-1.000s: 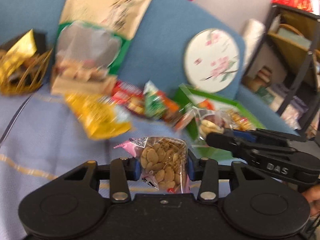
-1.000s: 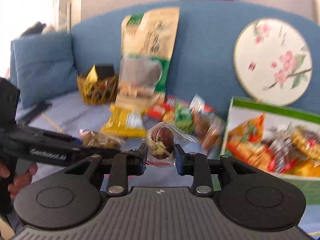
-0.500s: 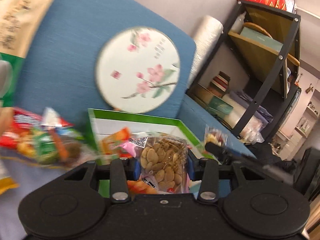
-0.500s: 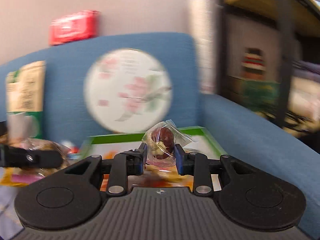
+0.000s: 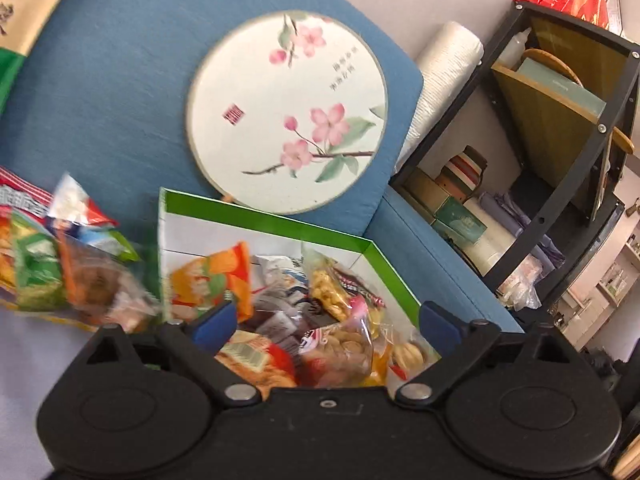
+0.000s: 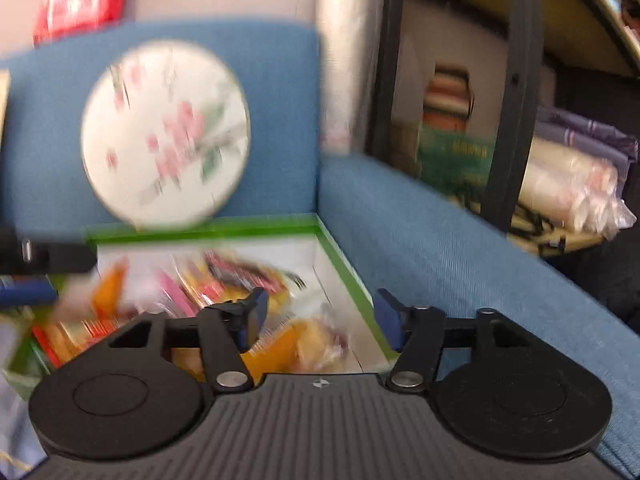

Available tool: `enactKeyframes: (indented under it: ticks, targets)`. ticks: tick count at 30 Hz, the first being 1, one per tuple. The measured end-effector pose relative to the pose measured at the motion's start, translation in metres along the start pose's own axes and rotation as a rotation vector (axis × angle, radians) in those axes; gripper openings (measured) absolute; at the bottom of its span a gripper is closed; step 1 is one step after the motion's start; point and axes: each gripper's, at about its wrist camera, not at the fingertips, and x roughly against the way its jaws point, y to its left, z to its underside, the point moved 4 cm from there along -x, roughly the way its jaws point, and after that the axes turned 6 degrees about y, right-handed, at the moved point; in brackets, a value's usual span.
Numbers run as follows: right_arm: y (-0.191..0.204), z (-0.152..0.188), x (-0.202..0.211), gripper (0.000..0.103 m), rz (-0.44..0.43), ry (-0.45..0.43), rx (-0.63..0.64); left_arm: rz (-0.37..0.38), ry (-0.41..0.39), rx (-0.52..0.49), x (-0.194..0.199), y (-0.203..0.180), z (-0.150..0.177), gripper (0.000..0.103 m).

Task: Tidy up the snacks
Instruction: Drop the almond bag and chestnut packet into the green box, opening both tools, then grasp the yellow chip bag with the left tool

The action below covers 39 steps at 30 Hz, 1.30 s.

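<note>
The green-rimmed box [image 5: 260,220] on the blue sofa holds several snack packets. My left gripper [image 5: 326,320] hovers over its near end, its jaws opening wide. A clear packet of nuts [image 5: 344,346] lies in the box below them, free of the pads. My right gripper [image 6: 320,314] hangs over the same box [image 6: 348,272], near its right wall. Its jaws are opening too, with nothing pressed between the blue pads [image 6: 256,314]. The packets under it are blurred. A left gripper finger [image 6: 48,258] shows at the left edge.
A round fan with pink blossoms [image 5: 286,112] leans on the sofa back behind the box. Loose snack packets [image 5: 60,272] lie left of the box. The sofa arm [image 6: 440,260] runs along the right, with a black metal shelf [image 5: 560,140] beyond it.
Both grippers swung right from the loose snack pile to the box. Each then let go: the nut packet and the dark round sweet have left the jaws, which now stand wide.
</note>
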Motion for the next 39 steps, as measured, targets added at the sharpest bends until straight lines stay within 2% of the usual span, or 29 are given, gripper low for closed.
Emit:
enactKeyframes:
  ticks: [4, 11, 14, 17, 20, 24, 26, 27, 28, 29, 30, 32, 33, 36, 38, 39]
  targets:
    - [0.014, -0.002, 0.013, 0.101, -0.133, -0.037, -0.052, -0.075, -0.032, -0.02, 0.028, 0.008, 0.002, 0.103]
    - [0.069, 0.009, 0.027, 0.103, -0.429, 0.04, -0.032, -0.2, -0.016, 0.076, 0.087, 0.045, 0.023, 0.103]
    - [0.094, 0.014, 0.039, 0.103, -0.504, 0.042, 0.007, -0.305, -0.091, 0.101, 0.125, 0.068, 0.021, 0.103]
    - [0.117, 0.023, 0.043, 0.103, -0.546, 0.066, 0.063, -0.469, -0.191, 0.134, 0.157, 0.103, 0.012, 0.103]
    - [0.133, 0.031, 0.045, 0.103, -0.581, 0.077, 0.104, -0.558, -0.175, 0.2, 0.164, 0.141, 0.002, 0.103]
    - [0.146, 0.037, 0.054, 0.103, -0.652, 0.075, 0.15, -0.533, -0.104, 0.306, 0.154, 0.176, -0.001, 0.103]
    - [0.154, 0.039, 0.057, 0.103, -0.696, 0.078, 0.168, -0.519, -0.084, 0.311, 0.149, 0.183, -0.002, 0.103]
    - [0.157, 0.04, 0.058, 0.103, -0.726, 0.083, 0.177, -0.516, -0.06, 0.308, 0.144, 0.186, -0.002, 0.082]
    - [0.161, 0.042, 0.059, 0.103, -0.75, 0.094, 0.187, -0.503, -0.033, 0.31, 0.14, 0.189, -0.002, 0.069]
    - [0.164, 0.043, 0.06, 0.103, -0.769, 0.103, 0.2, -0.47, -0.003, 0.314, 0.133, 0.191, 0.001, 0.03]
    - [0.168, 0.045, 0.062, 0.103, -0.79, 0.112, 0.216, -0.431, 0.016, 0.316, 0.13, 0.191, 0.004, 0.028]
    - [0.172, 0.048, 0.064, 0.103, -0.823, 0.135, 0.234, -0.371, 0.061, 0.273, 0.131, 0.181, 0.009, 0.007]
    - [0.174, 0.049, 0.063, 0.103, -0.847, 0.157, 0.234, -0.298, 0.105, 0.26, 0.132, 0.172, 0.015, 0.0]
    - [0.181, 0.056, 0.059, 0.103, -0.913, 0.249, 0.216, -0.128, 0.223, 0.252, 0.136, 0.147, 0.044, 0.0]
    - [0.184, 0.062, 0.056, 0.103, -0.917, 0.285, 0.219, -0.099, 0.233, 0.218, 0.144, 0.135, 0.056, 0.004]
    - [0.185, 0.065, 0.056, 0.103, -0.914, 0.295, 0.229, -0.118, 0.217, 0.214, 0.15, 0.131, 0.06, 0.029]
